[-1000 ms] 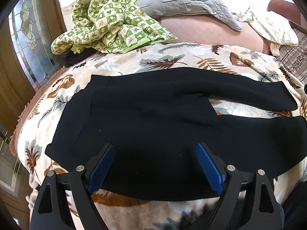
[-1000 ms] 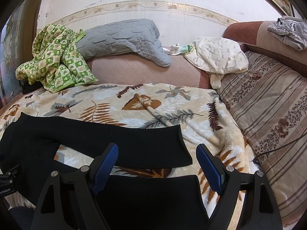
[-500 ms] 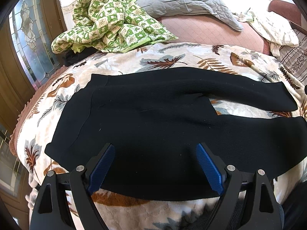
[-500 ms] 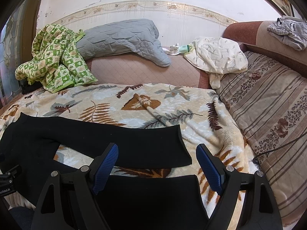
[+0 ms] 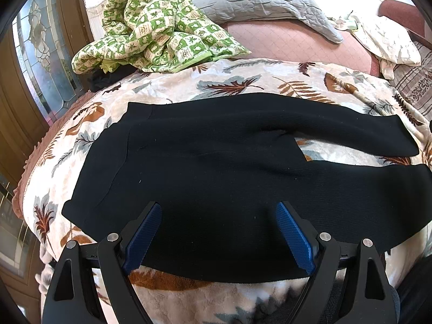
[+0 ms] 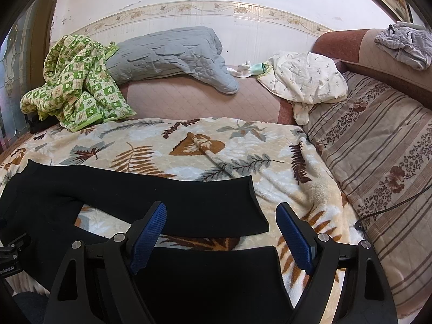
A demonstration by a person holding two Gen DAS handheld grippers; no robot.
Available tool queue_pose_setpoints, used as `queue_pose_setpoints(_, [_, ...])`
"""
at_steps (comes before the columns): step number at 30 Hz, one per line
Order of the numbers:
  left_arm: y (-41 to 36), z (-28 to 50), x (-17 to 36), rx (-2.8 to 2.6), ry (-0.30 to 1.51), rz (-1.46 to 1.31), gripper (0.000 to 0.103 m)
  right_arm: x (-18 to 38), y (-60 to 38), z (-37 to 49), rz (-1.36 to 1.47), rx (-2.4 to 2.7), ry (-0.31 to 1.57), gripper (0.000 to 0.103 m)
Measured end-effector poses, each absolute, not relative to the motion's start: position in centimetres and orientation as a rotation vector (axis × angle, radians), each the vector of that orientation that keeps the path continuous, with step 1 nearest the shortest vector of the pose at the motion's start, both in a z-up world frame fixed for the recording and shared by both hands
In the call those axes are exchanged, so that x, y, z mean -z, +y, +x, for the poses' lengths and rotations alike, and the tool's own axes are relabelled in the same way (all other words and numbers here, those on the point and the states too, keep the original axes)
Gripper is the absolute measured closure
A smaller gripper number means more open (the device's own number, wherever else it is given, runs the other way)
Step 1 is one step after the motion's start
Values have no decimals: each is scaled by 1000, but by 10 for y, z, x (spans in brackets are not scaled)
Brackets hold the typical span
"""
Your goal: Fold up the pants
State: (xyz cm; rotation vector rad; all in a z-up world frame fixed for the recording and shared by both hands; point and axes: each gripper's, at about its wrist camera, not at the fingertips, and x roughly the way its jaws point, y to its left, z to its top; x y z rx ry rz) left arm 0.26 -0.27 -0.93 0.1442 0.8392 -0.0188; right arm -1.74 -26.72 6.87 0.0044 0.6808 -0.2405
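Across the bed, on the leaf-print blanket (image 5: 243,78), I see the black pants (image 5: 216,167) spread flat, waistband to my left and the two legs running off to the right with a wedge of blanket showing between them. My left tongs (image 5: 218,229) hang over the seat of the pants near the front edge, blue pads spread wide and gripping nothing; I cannot tell whether the tips touch the cloth. From the right wrist camera, my right tongs (image 6: 221,229) sit above the leg ends, likewise released, with the far leg's cuff (image 6: 253,205) just beyond the pads and the near leg's cuff (image 6: 275,259) under them. Both cuffs lie apart, a strip of leaf pattern between them. Behind the pants, a crumpled green checked quilt (image 5: 154,24) rests at the far left of the bed, touching a grey quilted pillow (image 5: 259,0) that leans against the wall. Farther right lies a cream printed cloth (image 6: 305,78), and a striped floral cover (image 6: 378,148) runs along the right side of the blanket. A grey garment (image 6: 405,44) is bunched on the headboard at top right.
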Motion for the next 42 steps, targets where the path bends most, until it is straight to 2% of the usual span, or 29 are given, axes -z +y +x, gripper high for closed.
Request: queue_pose_setpoints(42, [1, 5, 9, 16, 846, 131, 16, -68, -267, -17, 6, 241, 681, 19])
